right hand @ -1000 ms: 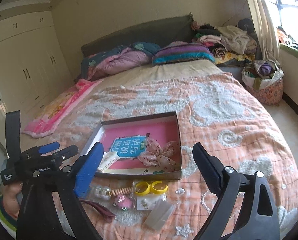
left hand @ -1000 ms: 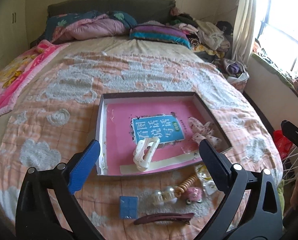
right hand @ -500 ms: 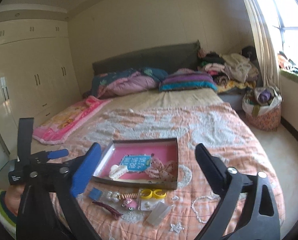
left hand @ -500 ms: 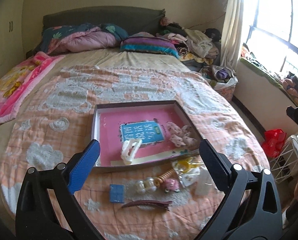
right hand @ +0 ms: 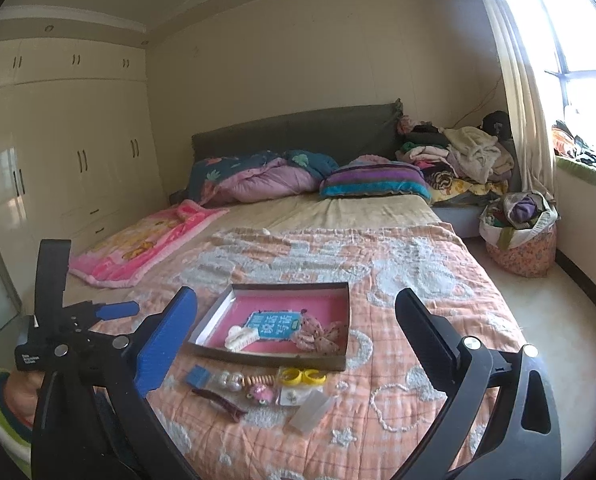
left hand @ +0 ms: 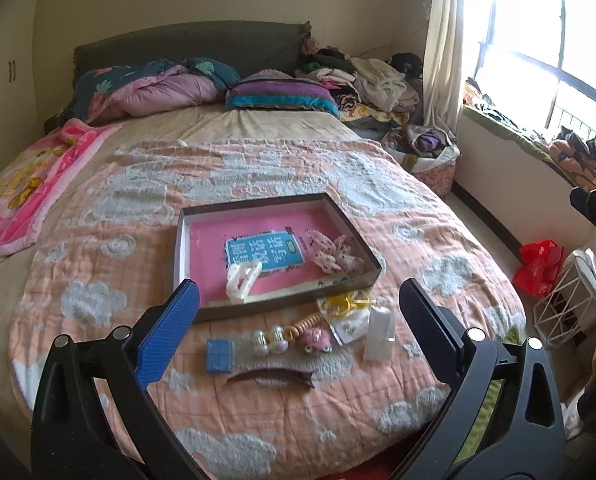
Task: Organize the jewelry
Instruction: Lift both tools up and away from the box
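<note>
Both tools have drawn back from the shallow dark-rimmed box with a pink floor (left hand: 362, 240) since the earlier frames, so more of the bed shows. Inside the box lie a white plastic claw clip (left hand: 242, 280), a blue printed card (left hand: 264, 254) and a floral fabric bow (left hand: 334, 254). Just in front of the box, on the peach quilt (left hand: 110, 264), sit a blue square piece (left hand: 219, 355), pearl beads (left hand: 269, 340), a pink charm (left hand: 317, 339), yellow rings (left hand: 344, 303) and a maroon hair clip (left hand: 270, 376). The left tool (left hand: 298, 332) and right tool (right hand: 296, 346) are spread wide, holding nothing.
</note>
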A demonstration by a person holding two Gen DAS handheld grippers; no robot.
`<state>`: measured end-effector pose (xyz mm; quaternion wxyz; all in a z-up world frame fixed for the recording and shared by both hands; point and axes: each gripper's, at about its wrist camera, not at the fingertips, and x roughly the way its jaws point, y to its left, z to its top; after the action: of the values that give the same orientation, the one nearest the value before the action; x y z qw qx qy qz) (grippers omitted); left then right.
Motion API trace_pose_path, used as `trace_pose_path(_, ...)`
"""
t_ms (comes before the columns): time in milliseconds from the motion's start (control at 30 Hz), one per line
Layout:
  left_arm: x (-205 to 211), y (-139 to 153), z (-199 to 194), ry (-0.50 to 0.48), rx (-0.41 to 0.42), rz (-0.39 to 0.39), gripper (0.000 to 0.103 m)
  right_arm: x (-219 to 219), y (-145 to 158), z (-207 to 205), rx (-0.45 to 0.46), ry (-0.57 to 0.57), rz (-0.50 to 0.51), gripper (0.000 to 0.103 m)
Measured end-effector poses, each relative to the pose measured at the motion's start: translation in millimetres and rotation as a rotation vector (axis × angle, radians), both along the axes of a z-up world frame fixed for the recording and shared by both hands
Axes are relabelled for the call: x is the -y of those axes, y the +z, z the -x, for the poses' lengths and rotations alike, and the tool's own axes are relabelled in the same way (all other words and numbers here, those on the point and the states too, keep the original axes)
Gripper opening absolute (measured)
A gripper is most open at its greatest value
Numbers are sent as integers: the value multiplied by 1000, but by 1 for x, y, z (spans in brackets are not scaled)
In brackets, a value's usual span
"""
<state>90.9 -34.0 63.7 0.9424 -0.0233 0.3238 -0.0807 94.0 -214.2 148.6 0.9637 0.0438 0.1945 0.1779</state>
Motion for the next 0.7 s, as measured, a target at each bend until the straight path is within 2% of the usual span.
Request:
trace_pose_path(367, -3, -13, 22, 35, -22, 17, 93, -4, -26, 7, -57, 12, 18, 99)
trace_pose_path(700, -7, -41, 29, 61, -89, 14, 93, 2, -52, 6, -125, 6, 34, 99)
